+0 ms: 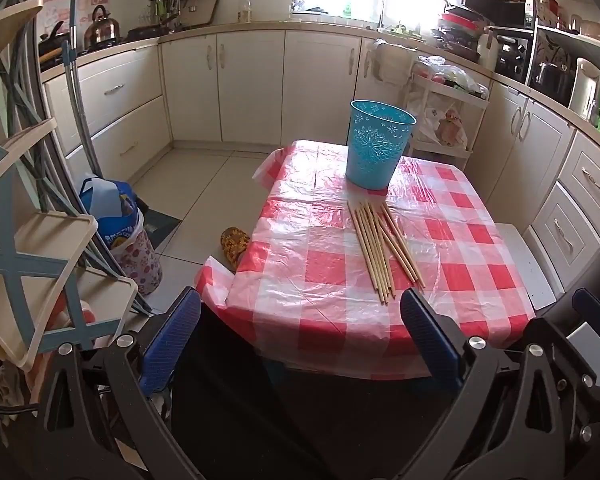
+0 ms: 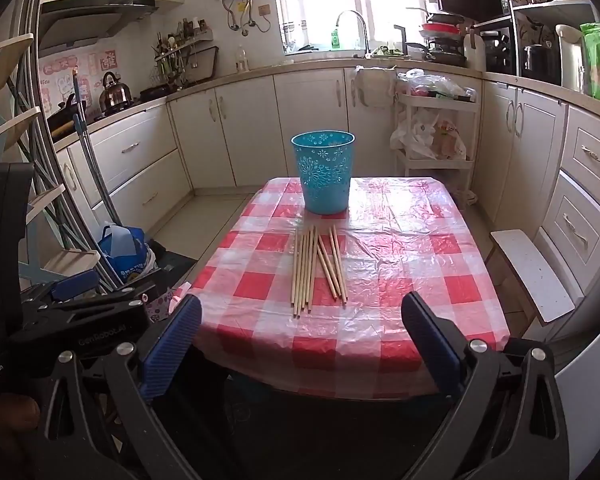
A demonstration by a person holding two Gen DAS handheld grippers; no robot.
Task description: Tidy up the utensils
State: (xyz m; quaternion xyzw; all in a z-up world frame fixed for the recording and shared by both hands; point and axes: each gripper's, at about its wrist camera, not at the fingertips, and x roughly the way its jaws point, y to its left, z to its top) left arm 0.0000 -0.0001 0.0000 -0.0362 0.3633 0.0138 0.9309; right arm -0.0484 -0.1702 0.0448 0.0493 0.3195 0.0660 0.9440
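Red-and-white checked plastic tablecloth point(image 2: 400, 248), wrinkled and glossy, draped over small table in kitchen.

Blue perforated bin point(image 2: 324, 172): upright at far end of table, open top, inside not visible from either view.

Wooden chopsticks point(image 2: 318, 268): loose bundle lying flat on cloth, just in front of bin and apart from it; most parallel, a few crossed at right side. Exact count hard to make out.

Left gripper point(image 1: 300, 332): blue pads spread wide, nothing between them, short of near table edge, tilted down toward chopsticks point(image 1: 384, 248) and bin point(image 1: 380, 144).

Right gripper point(image 2: 300, 336): blue pads likewise wide apart and empty, at near table edge, chopsticks straight ahead. Left gripper's black body seen at lower left of right view.

Surroundings: white stool point(image 2: 532, 272) just right of table; tiered trolley point(image 2: 436, 128) with plastic bags beyond far right corner; cream cabinets point(image 2: 236, 128) along walls; kettle point(image 2: 114, 90) on stove; blue bag point(image 2: 124, 252) on floor left; tiered rack point(image 1: 40, 256) close at left, cut off by frame.

Obstructions: none between grippers and chopsticks. Window blown out white; counter items at right small and indistinct.
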